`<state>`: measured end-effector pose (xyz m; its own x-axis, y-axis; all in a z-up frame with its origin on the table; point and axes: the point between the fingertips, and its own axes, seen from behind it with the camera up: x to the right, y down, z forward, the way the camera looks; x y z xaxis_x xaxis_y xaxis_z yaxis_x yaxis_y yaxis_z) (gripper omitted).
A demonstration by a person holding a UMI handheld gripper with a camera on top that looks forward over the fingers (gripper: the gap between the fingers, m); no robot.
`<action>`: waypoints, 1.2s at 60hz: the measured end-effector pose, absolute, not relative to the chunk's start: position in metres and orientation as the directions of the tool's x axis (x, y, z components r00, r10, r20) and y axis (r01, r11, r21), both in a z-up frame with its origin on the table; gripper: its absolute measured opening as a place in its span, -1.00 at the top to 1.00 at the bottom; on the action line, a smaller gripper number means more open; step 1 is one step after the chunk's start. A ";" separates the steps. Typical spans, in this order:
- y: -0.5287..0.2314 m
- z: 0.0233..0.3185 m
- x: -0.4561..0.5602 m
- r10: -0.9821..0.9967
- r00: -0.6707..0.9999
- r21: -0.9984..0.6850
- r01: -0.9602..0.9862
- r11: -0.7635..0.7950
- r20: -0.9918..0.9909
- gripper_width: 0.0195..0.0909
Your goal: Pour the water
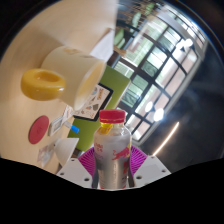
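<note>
A clear plastic bottle (112, 150) with a red cap and a pink-and-yellow label stands upright between my fingers. My gripper (112, 168) is shut on the bottle, and the magenta pads (89, 159) press on its sides. A pale cup with a yellow lid or rim (58, 80) appears above and left of the bottle, tilted in the view. The bottle is lifted, with the room swung sideways behind it.
A red round object (38, 127) sits on a white surface (55, 150) left of the bottle. A green panel (125, 90) and large dark-framed windows (165, 60) fill the space beyond. A white wall or board (40, 35) lies behind the cup.
</note>
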<state>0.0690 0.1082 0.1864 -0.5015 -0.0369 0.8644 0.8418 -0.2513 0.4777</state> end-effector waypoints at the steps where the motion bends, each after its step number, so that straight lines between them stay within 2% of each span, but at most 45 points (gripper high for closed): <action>1: 0.111 0.184 0.065 -0.034 -0.541 0.519 0.820 -0.241 0.840 0.42; 6: 0.107 0.176 0.046 -0.033 -0.656 0.638 0.743 -0.204 0.754 0.41; 12: 0.122 0.178 0.045 -0.034 -0.700 0.679 0.703 -0.212 0.714 0.42; 22: 0.117 0.177 0.043 0.012 -0.710 0.697 0.688 -0.203 0.704 0.42; 27: 0.114 0.181 0.051 -0.020 -0.648 0.629 0.745 -0.221 0.761 0.42; 37: 0.101 0.213 0.065 -0.133 -0.342 0.306 0.923 -0.233 0.930 0.41; 42: 0.100 0.216 0.081 -0.187 -0.068 0.027 0.977 -0.212 0.980 0.42; 47: 0.096 0.214 0.098 -0.223 0.229 -0.268 0.949 -0.166 0.948 0.42; 50: 0.094 0.214 0.109 -0.237 0.394 -0.433 0.890 -0.142 0.888 0.42; 54: 0.095 0.199 0.122 -0.220 0.612 -0.640 0.763 -0.088 0.760 0.41; 60: 0.100 0.168 0.128 -0.130 0.878 -0.887 0.457 -0.062 0.461 0.42; 61: 0.109 0.150 0.124 -0.125 0.904 -0.912 0.406 -0.054 0.410 0.42; 69: 0.113 0.133 0.139 -0.046 0.987 -0.987 0.148 -0.063 0.151 0.42; 70: 0.119 0.119 0.130 -0.043 0.992 -0.991 0.119 -0.057 0.121 0.42; 72: 0.115 0.121 0.138 -0.019 0.997 -0.996 0.069 -0.062 0.070 0.41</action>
<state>0.1376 0.1147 0.1208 0.9973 -0.0188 0.0704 0.0691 -0.0624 -0.9957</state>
